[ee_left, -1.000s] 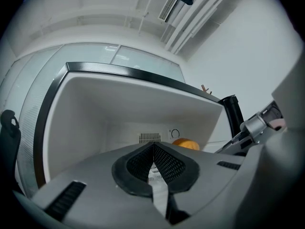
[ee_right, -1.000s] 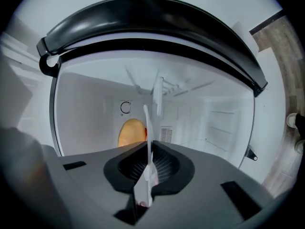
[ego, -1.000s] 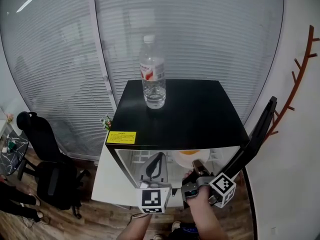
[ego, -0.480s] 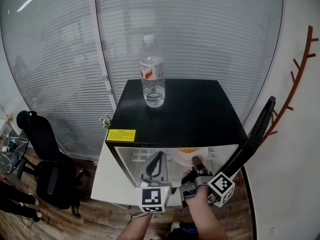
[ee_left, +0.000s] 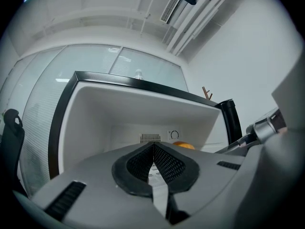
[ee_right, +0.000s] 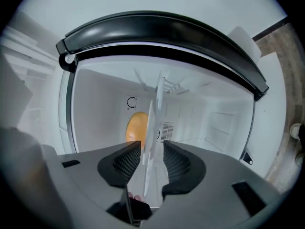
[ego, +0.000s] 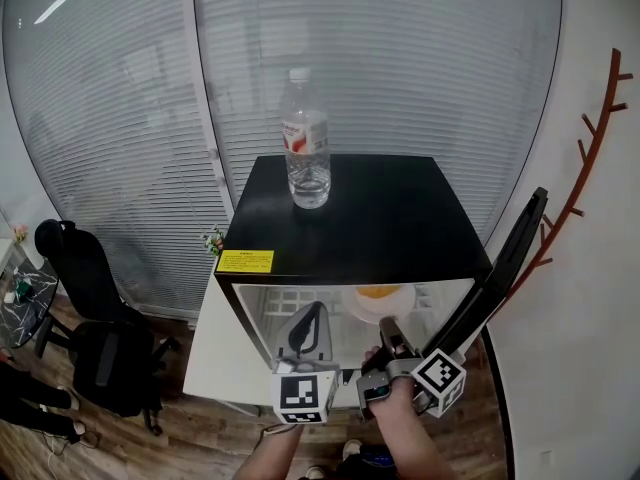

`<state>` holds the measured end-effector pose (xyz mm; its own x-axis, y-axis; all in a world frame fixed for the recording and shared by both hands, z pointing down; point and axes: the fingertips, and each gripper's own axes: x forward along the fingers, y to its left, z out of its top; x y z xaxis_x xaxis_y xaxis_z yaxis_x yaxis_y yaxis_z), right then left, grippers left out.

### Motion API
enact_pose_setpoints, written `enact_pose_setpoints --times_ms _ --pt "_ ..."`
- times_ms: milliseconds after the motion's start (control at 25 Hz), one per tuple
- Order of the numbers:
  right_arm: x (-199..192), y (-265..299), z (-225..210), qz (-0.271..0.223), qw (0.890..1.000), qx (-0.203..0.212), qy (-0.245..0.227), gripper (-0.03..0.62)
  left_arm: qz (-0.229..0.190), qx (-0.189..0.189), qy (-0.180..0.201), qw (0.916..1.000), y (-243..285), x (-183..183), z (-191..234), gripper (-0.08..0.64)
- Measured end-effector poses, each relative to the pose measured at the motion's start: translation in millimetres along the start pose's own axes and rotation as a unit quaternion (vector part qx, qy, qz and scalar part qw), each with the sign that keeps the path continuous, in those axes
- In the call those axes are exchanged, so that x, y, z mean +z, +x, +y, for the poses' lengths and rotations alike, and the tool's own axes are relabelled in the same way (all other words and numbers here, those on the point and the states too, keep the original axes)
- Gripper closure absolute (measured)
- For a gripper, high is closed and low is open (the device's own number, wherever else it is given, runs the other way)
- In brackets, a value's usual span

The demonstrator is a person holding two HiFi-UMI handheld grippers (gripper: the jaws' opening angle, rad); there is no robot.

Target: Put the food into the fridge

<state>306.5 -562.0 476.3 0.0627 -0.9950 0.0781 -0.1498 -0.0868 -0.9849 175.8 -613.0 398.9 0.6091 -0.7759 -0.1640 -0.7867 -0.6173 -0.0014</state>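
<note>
A small black-topped fridge (ego: 350, 218) stands with its door (ego: 505, 263) swung open to the right. On its upper shelf lies a white plate (ego: 392, 306) with orange food (ego: 378, 291) on it. My right gripper (ego: 388, 330) reaches level into the fridge. Its jaws have just been opening, and the plate's rim (ee_right: 155, 123) stands between the pads with a gap on each side. The food (ee_right: 136, 126) shows beyond the rim. My left gripper (ego: 312, 316) is shut and empty at the fridge mouth, left of the plate. In its own view, the left gripper (ee_left: 153, 149) points at the back wall, with the food (ee_left: 183, 145) at right.
A water bottle (ego: 306, 153) stands on the fridge top near its back edge. A glass wall with blinds (ego: 120, 138) runs behind. A black office chair (ego: 95, 318) is on the floor at left, and a branch-shaped coat rack (ego: 590, 168) hangs on the right wall.
The right gripper has let go of the plate's rim, and the plate now rests on the shelf. The left gripper has stayed where it was.
</note>
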Motion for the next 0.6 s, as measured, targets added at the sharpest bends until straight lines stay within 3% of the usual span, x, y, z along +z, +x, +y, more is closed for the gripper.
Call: enact_pose_setpoints --times_ms 160,480,600 --pt "-2.5 -9.6 -0.6 -0.001 1.0 0.005 -0.018 0.449 0.001 0.001 -0.001 1.0 -5.8 -0.2 0.9 0.534" --pt "-2.4 -25.9 -4.5 -0.01 1.0 0.008 -0.009 0.45 0.01 0.003 0.001 0.9999 -24.8 -3.5 1.6 0.534" --pt "-5.4 -29.3 1.6 -0.007 1.0 0.011 -0.026 0.509 0.01 0.004 0.001 0.9999 -29.8 -1.5 1.2 0.534"
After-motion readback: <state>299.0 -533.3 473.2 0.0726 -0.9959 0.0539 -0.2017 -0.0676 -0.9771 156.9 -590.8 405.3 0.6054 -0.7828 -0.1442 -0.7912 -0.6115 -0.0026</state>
